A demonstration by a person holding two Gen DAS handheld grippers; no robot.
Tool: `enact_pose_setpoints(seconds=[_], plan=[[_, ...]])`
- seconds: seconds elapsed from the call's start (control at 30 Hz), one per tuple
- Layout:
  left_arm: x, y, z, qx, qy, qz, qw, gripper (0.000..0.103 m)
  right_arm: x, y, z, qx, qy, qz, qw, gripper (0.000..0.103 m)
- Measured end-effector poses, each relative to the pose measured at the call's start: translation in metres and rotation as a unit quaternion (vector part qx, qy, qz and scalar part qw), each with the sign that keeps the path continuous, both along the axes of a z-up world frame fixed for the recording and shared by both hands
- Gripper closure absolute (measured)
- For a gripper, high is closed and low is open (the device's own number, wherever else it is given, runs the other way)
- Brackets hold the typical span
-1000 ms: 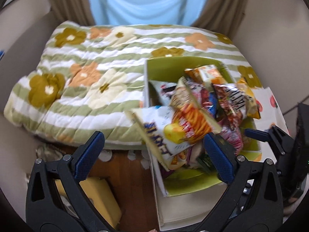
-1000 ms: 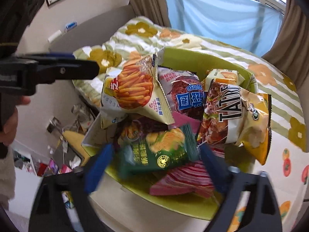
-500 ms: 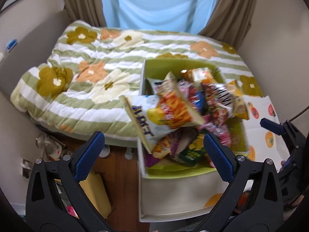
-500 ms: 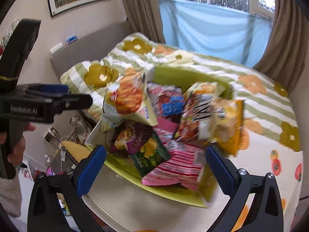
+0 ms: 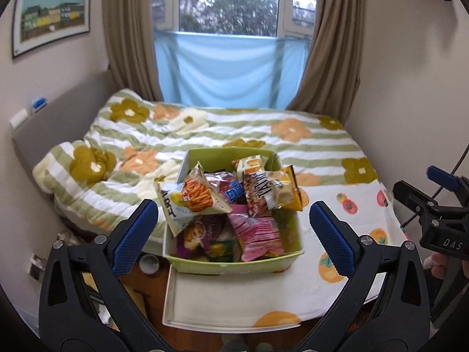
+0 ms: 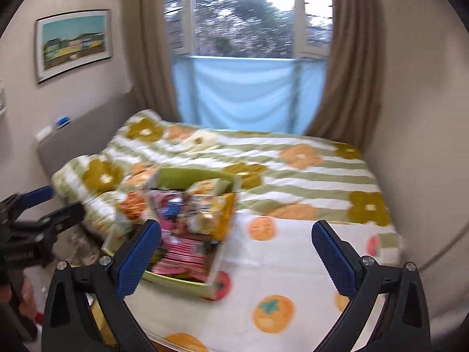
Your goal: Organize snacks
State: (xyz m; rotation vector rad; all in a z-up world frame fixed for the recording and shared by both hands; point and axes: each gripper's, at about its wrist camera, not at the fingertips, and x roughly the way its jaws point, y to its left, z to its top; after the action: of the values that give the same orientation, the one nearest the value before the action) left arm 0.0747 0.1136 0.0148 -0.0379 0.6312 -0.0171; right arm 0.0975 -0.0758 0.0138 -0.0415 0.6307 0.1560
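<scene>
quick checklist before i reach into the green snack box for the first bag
1. Left gripper open and empty: ok.
2. Right gripper open and empty: ok.
3. Green box resting flat on the fruit-print cloth: ok, though it sits at the cloth's near-left corner.
4. A bag free on top to grab: ok, the orange-and-white chip bag lies on the pile, overhanging the box's left rim.
5. Grippers apart from each other: ok, each shows at the edge of the other's view.
6. Sharp view from the right wrist: not ok, picture is blurred.
</scene>
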Motion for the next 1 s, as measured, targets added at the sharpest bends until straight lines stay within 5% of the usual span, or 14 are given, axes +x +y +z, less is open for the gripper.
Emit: enact_pose_setpoints(seconds=[0.47, 1.0], plan=[[-0.055, -0.039, 0.003, 0.012, -0.023, -0.01, 0.9996, 0.001, -0.067, -0.048, 0.0, 0.0, -0.022, -0.07, 0.997, 0.001], [-0.069, -0.045, 0.007, 0.015, -0.026, -0.015, 0.9994, 0.001, -0.08, -0.051, 0.002, 0.007, -0.03, -0.074, 0.997, 0.001]])
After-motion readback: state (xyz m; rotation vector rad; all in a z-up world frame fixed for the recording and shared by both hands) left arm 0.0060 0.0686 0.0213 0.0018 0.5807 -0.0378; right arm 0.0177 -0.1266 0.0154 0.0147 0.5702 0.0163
